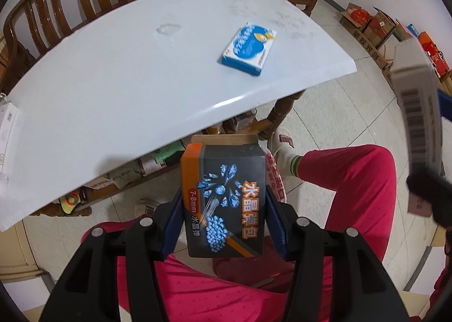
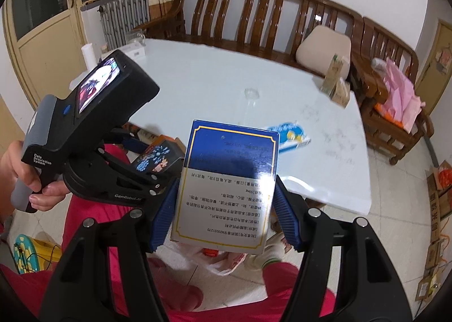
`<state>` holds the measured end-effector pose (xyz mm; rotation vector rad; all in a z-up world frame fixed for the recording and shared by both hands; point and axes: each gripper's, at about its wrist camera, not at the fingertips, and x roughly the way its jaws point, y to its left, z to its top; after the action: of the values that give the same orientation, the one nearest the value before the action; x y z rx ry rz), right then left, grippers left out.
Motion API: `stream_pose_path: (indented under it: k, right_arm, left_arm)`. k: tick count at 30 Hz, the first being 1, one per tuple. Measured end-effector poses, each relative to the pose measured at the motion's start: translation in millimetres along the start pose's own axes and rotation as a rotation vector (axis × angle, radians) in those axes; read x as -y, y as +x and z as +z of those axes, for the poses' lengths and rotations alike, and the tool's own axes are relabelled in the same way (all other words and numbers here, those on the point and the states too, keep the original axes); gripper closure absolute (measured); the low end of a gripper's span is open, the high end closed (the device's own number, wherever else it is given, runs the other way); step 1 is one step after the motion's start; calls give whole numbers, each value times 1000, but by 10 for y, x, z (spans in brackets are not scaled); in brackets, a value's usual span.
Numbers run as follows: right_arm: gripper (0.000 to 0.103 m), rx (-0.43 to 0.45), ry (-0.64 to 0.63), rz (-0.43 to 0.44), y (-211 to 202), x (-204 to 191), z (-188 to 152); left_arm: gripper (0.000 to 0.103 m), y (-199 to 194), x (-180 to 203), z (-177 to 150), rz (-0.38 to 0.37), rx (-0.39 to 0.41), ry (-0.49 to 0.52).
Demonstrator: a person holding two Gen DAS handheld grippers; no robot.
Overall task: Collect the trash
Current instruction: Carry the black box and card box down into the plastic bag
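Observation:
My left gripper [image 1: 223, 209] is shut on a dark grey and orange box [image 1: 224, 203] printed with blue crystals, held off the table's near edge above the person's lap. My right gripper [image 2: 226, 206] is shut on a blue and white box [image 2: 228, 183] with printed text, also held in front of the table; that box shows at the right edge of the left wrist view [image 1: 418, 113]. A blue and white flat box [image 1: 248, 49] lies on the white table [image 1: 113, 90] near its right end, partly hidden in the right wrist view [image 2: 293, 135].
A wooden bench [image 2: 254, 17] with a beige cushion [image 2: 322, 51] stands behind the table. Small cartons [image 2: 336, 82] stand at the table's far right corner. A clear wrapper [image 1: 168, 29] lies mid-table. Cardboard boxes [image 1: 375, 28] line the floor at the right. A white plastic bag [image 2: 226, 260] sits on the floor.

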<state>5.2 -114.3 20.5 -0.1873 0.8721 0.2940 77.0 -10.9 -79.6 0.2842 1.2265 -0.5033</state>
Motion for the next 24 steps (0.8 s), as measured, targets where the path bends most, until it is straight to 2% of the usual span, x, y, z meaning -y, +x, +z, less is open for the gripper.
stream_pose_path:
  k: [6, 10, 24]
  right_arm:
    - [40, -50, 20, 0, 225, -57, -255]
    - [40, -80, 26, -7, 403, -103, -419]
    - [40, -205, 78, 12, 1058, -37, -866]
  left_arm:
    - [51, 241, 42, -92, 9, -13, -13]
    - [51, 472, 36, -148, -13, -51, -37]
    - [51, 1281, -72, -197, -23, -152, -96]
